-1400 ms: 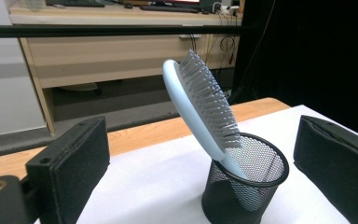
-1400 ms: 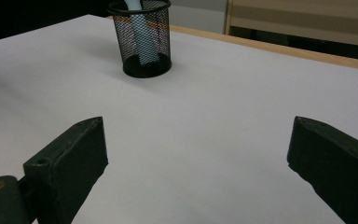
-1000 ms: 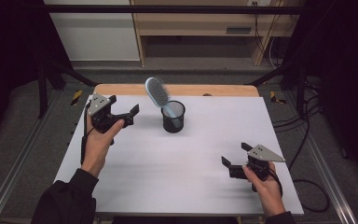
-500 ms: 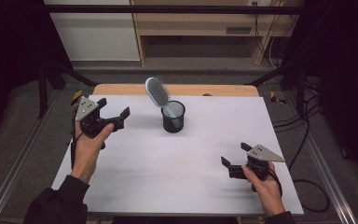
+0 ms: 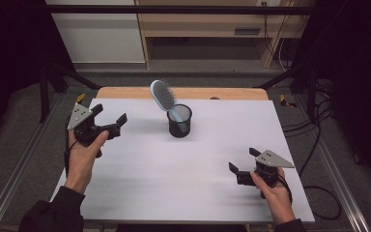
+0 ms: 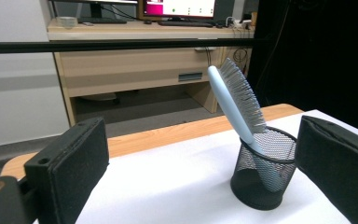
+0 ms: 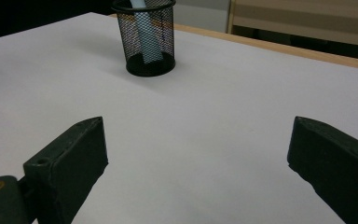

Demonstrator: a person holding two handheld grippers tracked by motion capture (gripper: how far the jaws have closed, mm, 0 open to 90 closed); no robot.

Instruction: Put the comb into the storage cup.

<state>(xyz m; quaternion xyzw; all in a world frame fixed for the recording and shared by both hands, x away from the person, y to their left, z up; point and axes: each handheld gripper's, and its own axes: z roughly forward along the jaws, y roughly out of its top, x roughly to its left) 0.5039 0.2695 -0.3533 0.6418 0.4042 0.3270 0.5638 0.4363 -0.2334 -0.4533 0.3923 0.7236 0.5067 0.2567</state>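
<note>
A light blue hairbrush stands handle-down in a black mesh cup near the middle back of the white table; its bristled head leans out to the left. The left gripper view has the hairbrush and the cup ahead on the right. My left gripper is held open above the table's left edge, well left of the cup, with nothing between its jaws. My right gripper rests open near the front right, empty, and its own view has the cup far ahead.
The white table sheet lies over a wooden top whose strip shows along the back edge. A wooden desk stands behind. Cables trail on the floor at the right, and a metal rail runs along the left.
My left gripper has drawn back to the left and toward the table's edge, away from the cup. The right gripper and the hairbrush have stayed put.
</note>
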